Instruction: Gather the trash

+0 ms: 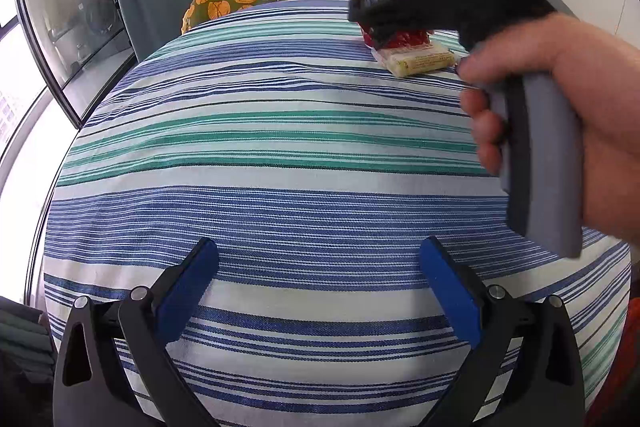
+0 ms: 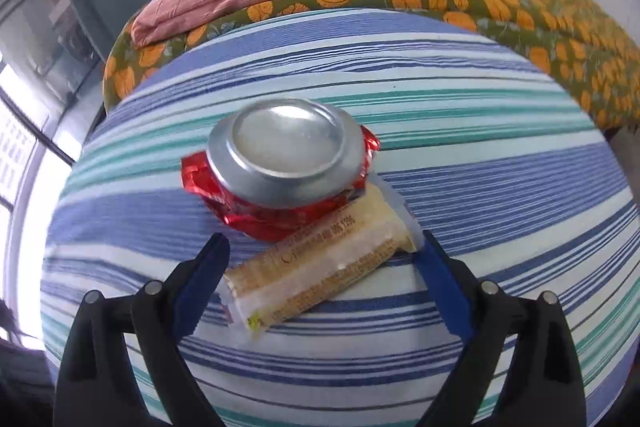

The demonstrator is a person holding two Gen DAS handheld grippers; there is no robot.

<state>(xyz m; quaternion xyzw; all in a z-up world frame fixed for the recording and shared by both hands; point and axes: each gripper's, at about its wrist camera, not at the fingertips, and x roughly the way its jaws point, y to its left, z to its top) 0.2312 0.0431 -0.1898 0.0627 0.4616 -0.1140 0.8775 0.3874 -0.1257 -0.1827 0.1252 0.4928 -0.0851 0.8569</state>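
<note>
1. Trash sits together on the striped cloth (image 2: 480, 187) over the table: a crushed red can (image 2: 280, 171), bottom end up, and a clear-wrapped snack packet (image 2: 316, 271) lying against its near side, touching it.
2. From the left wrist view both pieces lie toward the far right edge of the table, partly hidden under the right-hand tool.
3. Right gripper (image 2: 324, 287) hangs over the packet with jaws wide apart; the blue pads flank the packet's two ends, and no clear pressing shows, so nothing is held yet.
4. Left gripper (image 1: 320, 287) is also spread wide, empty, over bare stripes near the table's near edge, well apart from the trash.
5. A hand (image 1: 580, 131) holds the right tool's grey handle.
6. Risk: jaws span the packet lengthwise, so closing may buckle or crumple it instead of gripping it; crinkly film could slip off the pads.
7. Risk: the packet touches the can, so a pinch or lift could nudge the can and roll it toward the table edge.
8. Risk: pads going low could snag a fold of the cloth and drag everything along.
</note>
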